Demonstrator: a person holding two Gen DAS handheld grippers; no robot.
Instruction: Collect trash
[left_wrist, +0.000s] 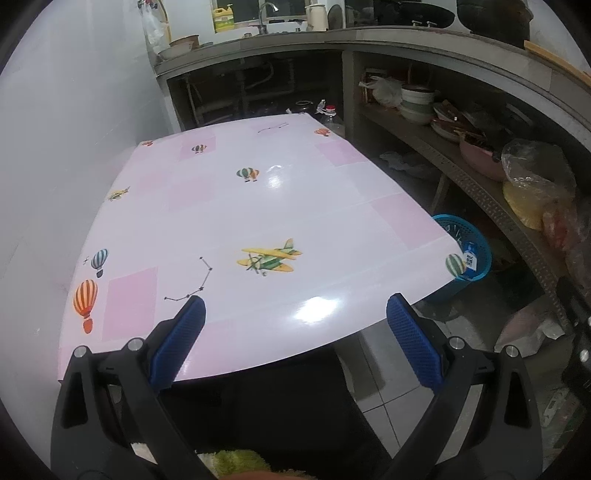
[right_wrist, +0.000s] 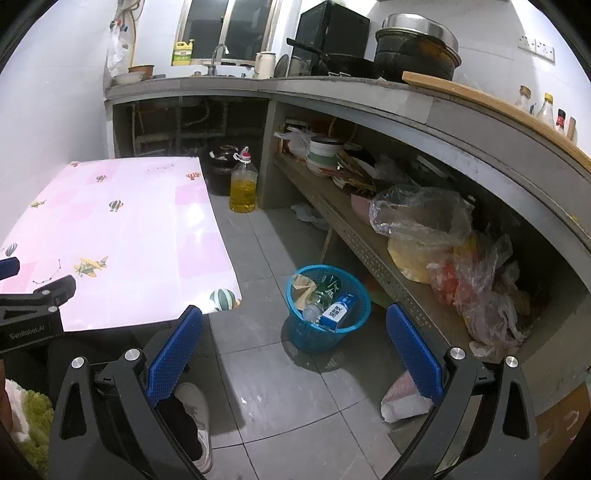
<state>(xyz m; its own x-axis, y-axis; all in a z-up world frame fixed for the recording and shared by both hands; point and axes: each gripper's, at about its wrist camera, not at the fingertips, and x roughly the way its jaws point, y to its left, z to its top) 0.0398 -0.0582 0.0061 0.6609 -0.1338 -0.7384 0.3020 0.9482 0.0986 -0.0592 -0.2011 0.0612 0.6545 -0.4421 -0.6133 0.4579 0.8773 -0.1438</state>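
While both the left tongs (left_wrist: 295, 314) and the right tongs (right_wrist: 294, 325) gape wide and hold nothing, the trash, a bottle (right_wrist: 312, 310) and a carton (right_wrist: 338, 310), lies in the blue basket (right_wrist: 354, 325) on the floor beside the pink surface's (left_wrist: 258, 206) near right corner.

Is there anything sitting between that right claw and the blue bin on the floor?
Nothing visible does. The open right gripper looks straight at the blue basket, with only bare floor tiles between them.
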